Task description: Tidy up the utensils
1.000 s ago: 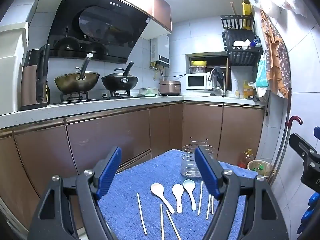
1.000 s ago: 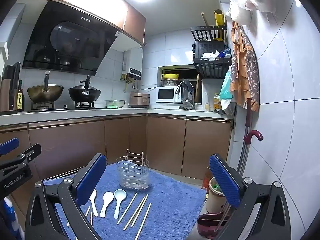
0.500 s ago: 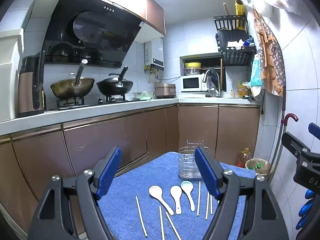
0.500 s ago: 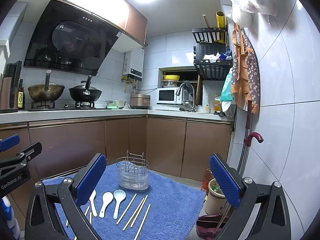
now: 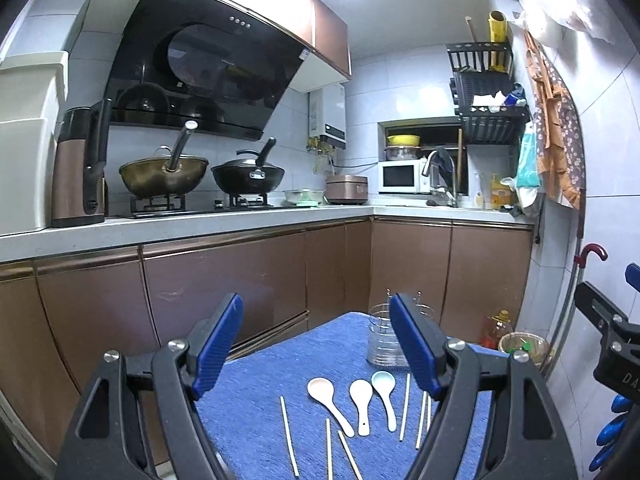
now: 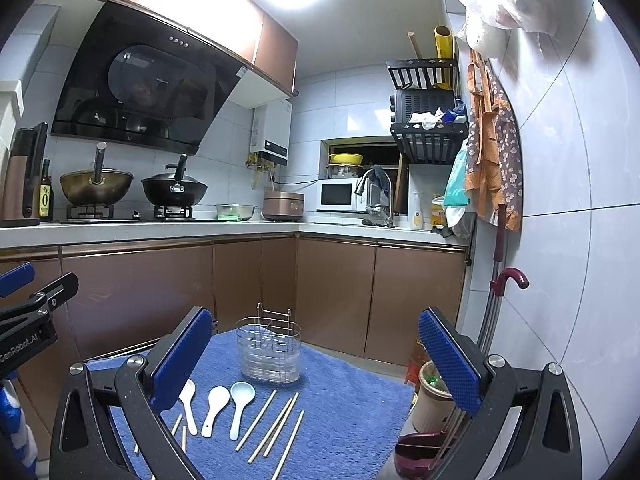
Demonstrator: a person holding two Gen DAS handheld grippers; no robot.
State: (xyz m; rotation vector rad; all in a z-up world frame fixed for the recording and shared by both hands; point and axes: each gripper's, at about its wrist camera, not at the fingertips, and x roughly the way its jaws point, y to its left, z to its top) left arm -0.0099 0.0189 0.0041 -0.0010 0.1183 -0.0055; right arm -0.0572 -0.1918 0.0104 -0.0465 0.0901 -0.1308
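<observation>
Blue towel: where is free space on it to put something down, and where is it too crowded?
The blue towel is bare on its right part, between the chopsticks and the edge near the bin. In the left wrist view, the strip left of the outermost chopstick is also bare. It is crowded in the middle: three spoons and chopsticks lie before the holder.

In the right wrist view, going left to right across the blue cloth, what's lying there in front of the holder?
White spoon → second white spoon → pale blue spoon → four chopsticks, all on the blue cloth.
</observation>
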